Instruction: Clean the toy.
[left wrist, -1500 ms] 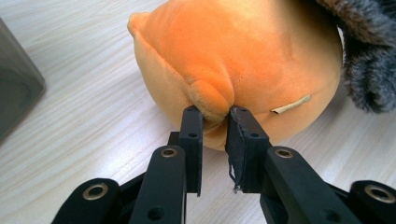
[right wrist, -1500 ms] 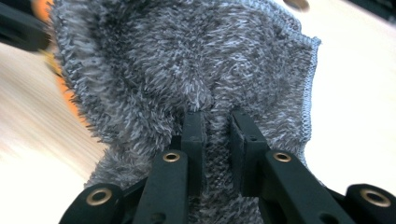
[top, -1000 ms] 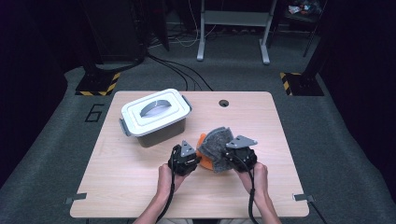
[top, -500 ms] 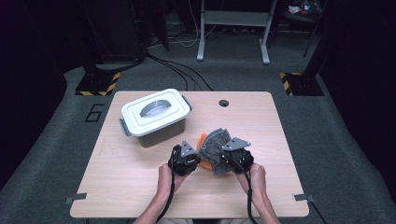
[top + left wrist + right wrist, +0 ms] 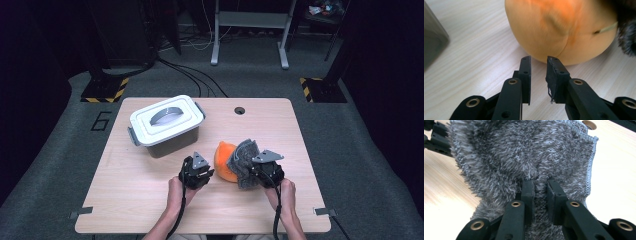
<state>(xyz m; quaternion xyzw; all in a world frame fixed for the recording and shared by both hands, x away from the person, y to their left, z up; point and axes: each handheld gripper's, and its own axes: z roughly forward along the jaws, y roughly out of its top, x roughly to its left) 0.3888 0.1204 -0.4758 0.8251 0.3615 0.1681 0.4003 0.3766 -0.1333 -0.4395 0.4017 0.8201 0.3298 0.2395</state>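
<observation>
A round orange soft thing (image 5: 223, 161) (image 5: 561, 27) lies mid-table. Against its right side hangs a grey fuzzy cloth (image 5: 243, 156) (image 5: 524, 150), and its edge shows at the right of the left gripper view (image 5: 627, 37). My right gripper (image 5: 251, 172) (image 5: 539, 181) is shut on a fold of that cloth and holds it upright. My left gripper (image 5: 208, 173) (image 5: 539, 58) sits low over the table with its tips just short of the orange thing. Its jaws stand nearly together with nothing between them.
A grey bin with a white handled lid (image 5: 167, 125) stands at the back left of the wooden table (image 5: 130, 200); its wall (image 5: 434, 42) is beside my left gripper. A round cable hole (image 5: 239, 110) (image 5: 589, 123) is near the far edge.
My right gripper has drawn the grey cloth down and toward the near edge, baring more of the orange thing. The left gripper has stayed put.
</observation>
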